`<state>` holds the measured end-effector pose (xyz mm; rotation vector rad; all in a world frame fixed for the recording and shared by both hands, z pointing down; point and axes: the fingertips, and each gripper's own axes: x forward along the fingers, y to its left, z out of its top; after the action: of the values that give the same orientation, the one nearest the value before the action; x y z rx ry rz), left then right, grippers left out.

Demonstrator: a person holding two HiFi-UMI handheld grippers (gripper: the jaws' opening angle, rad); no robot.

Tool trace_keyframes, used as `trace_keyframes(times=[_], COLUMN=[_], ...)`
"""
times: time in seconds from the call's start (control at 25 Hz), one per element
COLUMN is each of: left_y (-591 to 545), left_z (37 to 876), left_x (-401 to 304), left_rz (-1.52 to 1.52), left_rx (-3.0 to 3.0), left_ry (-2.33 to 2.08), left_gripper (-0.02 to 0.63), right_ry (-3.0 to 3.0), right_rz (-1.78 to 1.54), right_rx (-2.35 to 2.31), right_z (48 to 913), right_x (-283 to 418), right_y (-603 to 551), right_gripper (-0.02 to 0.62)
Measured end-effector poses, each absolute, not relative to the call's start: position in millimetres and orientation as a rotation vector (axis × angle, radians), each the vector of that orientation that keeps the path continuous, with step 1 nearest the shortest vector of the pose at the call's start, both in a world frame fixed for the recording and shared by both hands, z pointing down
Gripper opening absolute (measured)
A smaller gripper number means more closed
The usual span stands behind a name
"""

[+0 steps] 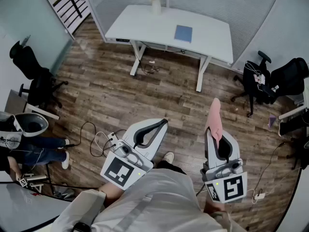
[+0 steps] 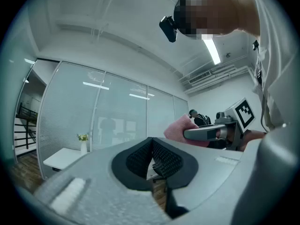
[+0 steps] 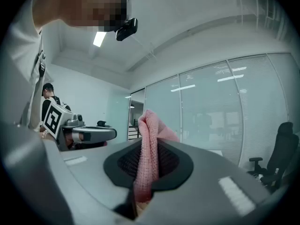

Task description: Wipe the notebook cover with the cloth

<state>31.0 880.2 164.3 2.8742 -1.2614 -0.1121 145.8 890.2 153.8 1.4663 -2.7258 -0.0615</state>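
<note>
Head view, closest first: the right gripper [image 1: 212, 129] is squeezed tight on the pink cloth [image 1: 215, 114]. The long strip of cloth sticks out past the jaws and points toward the white table [image 1: 140, 25]. It looks soft, light and floppy, so a bunched pinch should hold it. The left gripper [image 1: 163, 123] has its jaws closed with nothing inside. Far off, the blue notebook [image 1: 183, 33] lies flat near the table's middle, its long side running front to back. It may slide.

The notebook [image 1: 183, 33] lies on the far table [image 1: 145, 23], right of the vase [image 1: 155, 1]. The cloth [image 1: 214, 120] sits in your right gripper [image 1: 220, 138].
</note>
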Motion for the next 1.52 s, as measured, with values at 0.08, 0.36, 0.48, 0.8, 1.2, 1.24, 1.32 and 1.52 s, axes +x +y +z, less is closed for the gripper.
trace_keyframes(times=[0.08, 0.36, 0.48, 0.8, 1.2, 1.24, 1.32, 1.52], left_y=[881, 871, 858, 827, 733, 723, 701, 650], left_z=[165, 169, 167, 180, 181, 182, 184, 184], left_x=[40, 65, 71, 72, 52, 47, 36, 7], left_rz=[-0.120, -0.118, -0.109, -0.111, -0.144, -0.148, -0.153, -0.157], left_rx=[2.876, 2.866, 2.860, 2.841, 2.829, 2.828, 2.826, 2.835], left_ry=[-1.260, -1.264, -1.275, -1.270, -1.257, -1.256, -1.251, -1.237], left_gripper=[0.000, 0.000, 0.000, 0.000, 0.000, 0.000, 0.000, 0.000], right_ry=[-2.723, -2.747, -2.752, -2.738, -2.704, -2.700, -2.693, -2.683], right_rz=[-0.065, -0.066, -0.050, -0.051, -0.065, -0.067, -0.069, -0.076], right_rx=[1.488, 1.489, 1.474, 1.452, 1.429, 1.429, 1.429, 1.430], right_z=[155, 156, 157, 166, 167, 167, 168, 169], right_x=[156, 180, 183, 183, 161, 156, 146, 115], right_y=[892, 883, 869, 839, 747, 737, 715, 663], right_gripper=[0.031, 0.034, 0.034, 0.034, 0.034, 0.034, 0.034, 0.034])
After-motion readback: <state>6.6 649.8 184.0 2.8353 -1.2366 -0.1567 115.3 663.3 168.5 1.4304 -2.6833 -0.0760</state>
